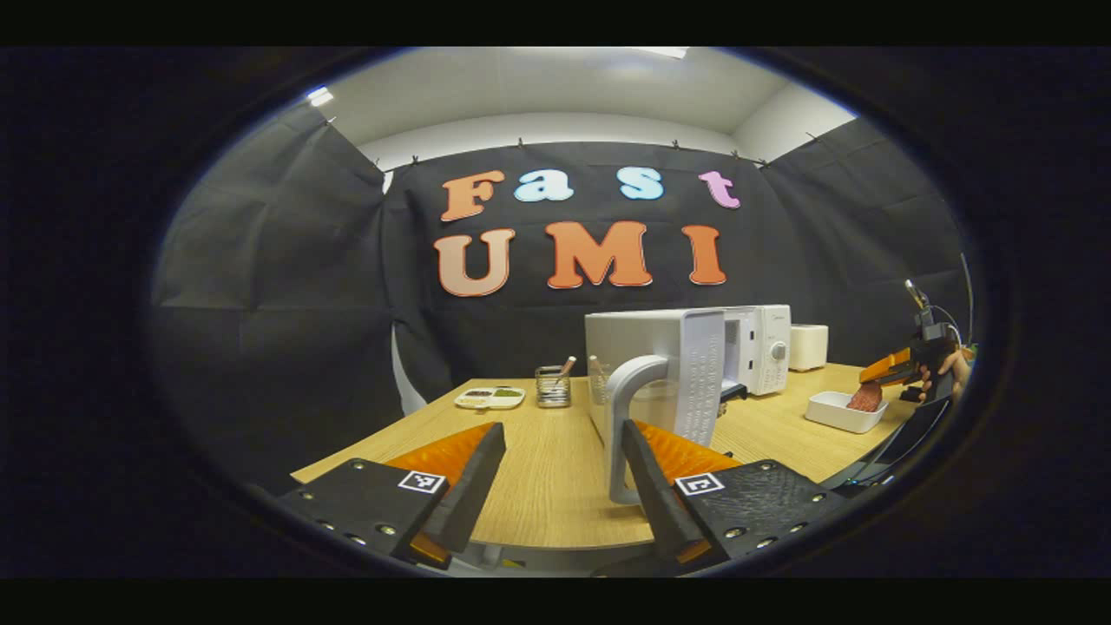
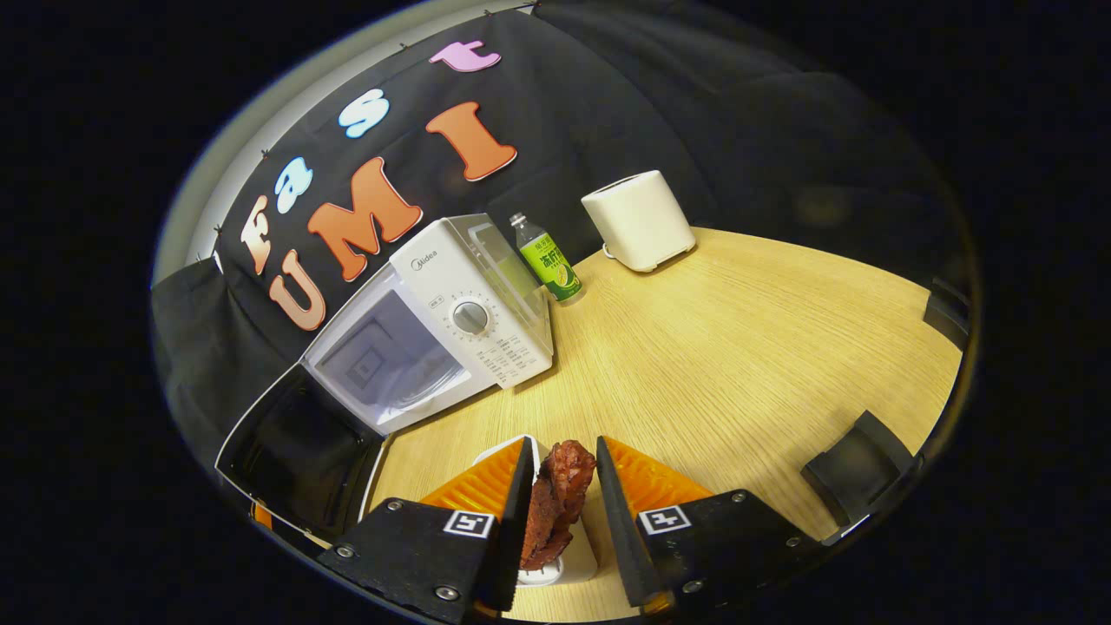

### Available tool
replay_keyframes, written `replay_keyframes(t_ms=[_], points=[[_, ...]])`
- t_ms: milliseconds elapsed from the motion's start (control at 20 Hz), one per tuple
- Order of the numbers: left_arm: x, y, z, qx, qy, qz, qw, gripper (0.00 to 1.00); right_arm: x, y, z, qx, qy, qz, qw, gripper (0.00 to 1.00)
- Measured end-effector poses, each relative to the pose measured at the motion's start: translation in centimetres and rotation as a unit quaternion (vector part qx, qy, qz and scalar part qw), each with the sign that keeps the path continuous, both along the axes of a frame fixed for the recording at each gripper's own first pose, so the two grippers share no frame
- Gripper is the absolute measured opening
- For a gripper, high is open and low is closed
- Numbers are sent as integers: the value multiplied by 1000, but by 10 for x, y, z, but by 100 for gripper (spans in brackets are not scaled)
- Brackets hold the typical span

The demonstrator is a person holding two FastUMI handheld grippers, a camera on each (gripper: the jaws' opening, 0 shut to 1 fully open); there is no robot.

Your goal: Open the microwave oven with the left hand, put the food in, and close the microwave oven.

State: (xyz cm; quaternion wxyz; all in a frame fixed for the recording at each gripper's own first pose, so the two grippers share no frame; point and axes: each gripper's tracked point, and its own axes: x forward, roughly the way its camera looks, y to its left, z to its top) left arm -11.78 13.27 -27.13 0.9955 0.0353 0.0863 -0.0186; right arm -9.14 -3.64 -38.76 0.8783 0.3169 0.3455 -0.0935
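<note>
With the microwave (image 2: 434,325) door swung wide, the right gripper (image 2: 560,490), pinching the meat (image 2: 555,503), should carry it level into the cavity, while the left gripper (image 1: 555,473) hangs spread beside the door handle (image 1: 627,425).

green-labelled bottle (image 2: 548,259), white toaster (image 2: 640,220), utensil holder (image 1: 552,386), divided plate (image 1: 490,398)

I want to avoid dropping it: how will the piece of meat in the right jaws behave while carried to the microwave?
The meat looks thin and rough, so probably light and not slippery. It hangs below the right gripper, so it may bend or swing. It seems held only at its edge, so it could twist.
</note>
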Motion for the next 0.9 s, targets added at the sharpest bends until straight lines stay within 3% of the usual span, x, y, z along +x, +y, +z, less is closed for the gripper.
replay_keyframes(t_ms=[50, 200, 400, 550, 900], points=[[-3, 4, 1, -5, 0, 2, 1000, 80, 0, 2, 1, 7, -2, 0, 1000, 43], [-7, 23, 4, -18, 2, 18, 1000, 80, -4, -1, 4, 14, 1, -6, 1000, 33], [0, 44, 2, 19, 19, 61, 998, 80, -3, 11, 25, 42, -15, 1, 999, 19], [10, 60, -1, 45, 36, 100, 993, 81, 4, 19, 33, -8, -16, 29, 999, 15], [19, 69, 1, 60, 35, 112, 991, 80, 34, 25, 74, -93, -50, 46, 993, 15]])
